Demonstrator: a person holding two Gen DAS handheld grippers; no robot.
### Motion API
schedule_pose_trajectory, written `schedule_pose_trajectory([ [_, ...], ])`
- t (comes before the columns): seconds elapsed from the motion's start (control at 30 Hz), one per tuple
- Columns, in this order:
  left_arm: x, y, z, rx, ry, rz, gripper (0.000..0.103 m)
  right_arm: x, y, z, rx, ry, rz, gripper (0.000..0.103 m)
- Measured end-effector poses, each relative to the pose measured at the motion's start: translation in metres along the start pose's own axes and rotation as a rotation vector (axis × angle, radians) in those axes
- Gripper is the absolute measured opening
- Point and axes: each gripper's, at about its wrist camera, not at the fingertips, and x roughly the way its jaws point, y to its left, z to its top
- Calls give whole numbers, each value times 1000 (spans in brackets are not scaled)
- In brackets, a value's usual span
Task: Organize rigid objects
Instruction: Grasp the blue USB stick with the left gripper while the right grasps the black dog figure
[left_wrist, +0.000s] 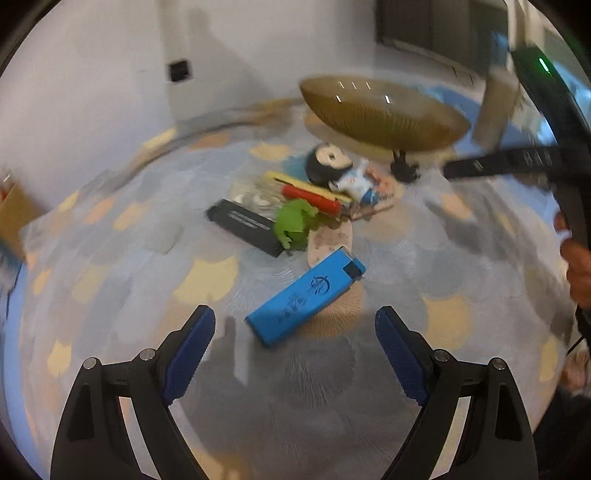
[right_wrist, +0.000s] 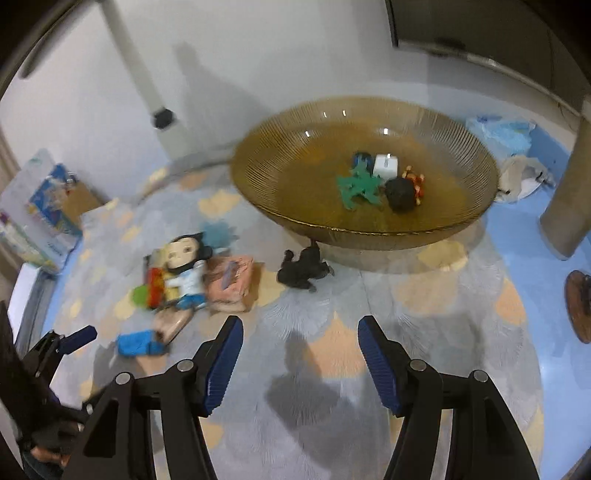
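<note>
A blue lighter-shaped box lies on the patterned cloth just ahead of my left gripper, which is open with nothing between its fingers. Beyond it lies a pile: a green toy, a black box, a red and yellow item and a doll. The amber ribbed bowl holds a green figure, a white cube and a black ball. A black toy animal lies ahead of my right gripper, which is open and empty.
A pink packet lies beside the doll. Boxes stand at the left by the white wall. A plush toy and a grey post are at the right. A dark round thing lies on the blue floor.
</note>
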Motion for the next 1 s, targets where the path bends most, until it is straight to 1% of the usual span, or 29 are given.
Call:
schedule_pose_trajectory([
  [0.07, 11, -3, 4, 38, 24, -22, 87, 14, 1, 9, 30, 7, 22, 63],
  [0.13, 15, -6, 6, 66, 28, -48, 86, 28, -1, 18, 65, 5, -6, 63],
  [0.17, 16, -9, 7, 82, 26, -65, 82, 33, 0, 20, 76, 10, -18, 63],
  [0.2, 17, -9, 8, 87, 25, -72, 76, 40, 0, 23, 89, 18, -20, 62],
  [0.23, 19, -10, 8, 89, 27, -80, 71, 48, 1, 24, 95, 25, -34, 56],
  [0.27, 20, -12, 9, 89, 29, -85, 62, 53, 2, 25, 95, 29, -59, 52],
  [0.3, 21, -13, 8, 86, 28, -95, 53, 59, 3, 25, 94, 33, -88, 51],
  [0.33, 20, -12, 8, 74, 23, -113, 49, 61, 5, 25, 86, 12, -103, 49],
  [0.4, 18, -11, 7, 49, 19, -125, 32, 64, 10, 25, 62, -1, -120, 46],
  [0.43, 16, -10, 6, 38, 19, -122, 28, 65, 12, 24, 55, -9, -124, 42],
  [0.47, 14, -10, 5, 21, 18, -119, 22, 65, 13, 24, 49, -14, -121, 42],
  [0.57, 6, -7, -3, -39, 13, -119, 21, 64, 12, 21, 34, -19, -105, 41],
  [0.63, 2, -5, -10, -75, 12, -122, 21, 57, 9, 15, 30, -13, -71, 41],
  [0.73, -2, -3, -18, -127, 11, -131, 21, 37, 8, -2, -11, -9, 33, 41],
  [0.77, -4, -2, -22, -149, 9, -141, 21, 33, 9, -6, -34, -3, 55, 41],
  [0.8, -6, -2, -25, -166, 6, -144, 21, 25, 12, -15, -82, 7, 82, 41],
  [0.9, -10, -4, -31, -190, 7, -132, 21, 6, 20, -36, -223, 29, 115, 41],
  [0.93, -10, -4, -33, -196, 8, -133, 21, -1, 22, -44, -281, 44, 123, 41],
  [1.0, -10, -6, -34, -198, 7, -125, 21, -7, 21, -56, -363, 67, 112, 41],
])
